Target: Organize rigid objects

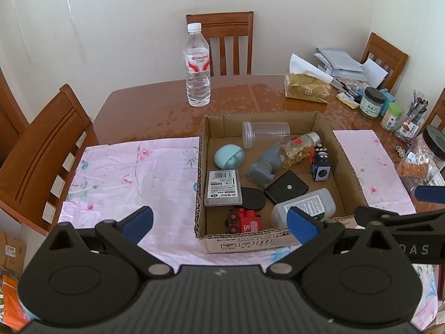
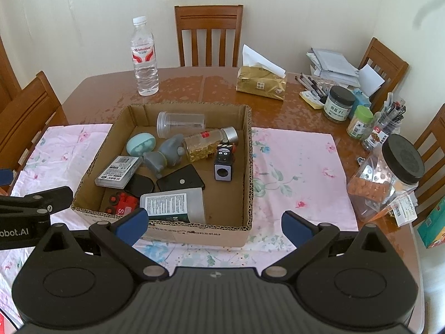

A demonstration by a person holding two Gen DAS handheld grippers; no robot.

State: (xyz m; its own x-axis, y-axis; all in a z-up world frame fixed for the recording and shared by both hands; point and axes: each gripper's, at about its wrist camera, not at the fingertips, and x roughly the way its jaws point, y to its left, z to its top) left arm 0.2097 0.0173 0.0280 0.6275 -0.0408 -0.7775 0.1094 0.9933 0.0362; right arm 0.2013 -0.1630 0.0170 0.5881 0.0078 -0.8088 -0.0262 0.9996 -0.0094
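Cardboard box (image 2: 247,167): shallow open tray sitting on the pink floral cloth (image 2: 300,164), and all the small hard stuff is already lying inside it. Fits either "everything's been gathered in" or "about to be sorted out", can't call it from this.
Clear jar (image 2: 180,123): on its side at the back wall, looks empty so probably feather-light. Round and smooth, so I'd guess it rolls; pinch across the body, not the lid.
Capsule bottle (image 2: 208,144): lying down, silver cap pointing right, full of yellow beads. Likely the heaviest of the small ones and slick, so grab mid-body.
Frosted bottle (image 2: 173,204): flat against the front wall, labelled. Wide, so take it across the thin way.
Grey figure (image 2: 167,156): lumpy shape in the middle, leaning on the capsule bottle. Narrow waist looks like the best bite.
Card case (image 2: 118,172): flat clear box half on top of a black oval thing. Stiff, edges are the only real grip.
Cube toy (image 2: 224,164): stands upright, flat sides, easy pinch.
Red toy truck (image 2: 122,203): tucked in the front left corner, tight against the wall, awkward reach.
Left gripper (image 1: 219,221): hangs over the cloth at the box's front left corner, fingers spread wide, nothing between them.
Right gripper (image 2: 214,224): hangs over the box's front edge, also wide apart and holding nothing, aimed forward and down into the tray.
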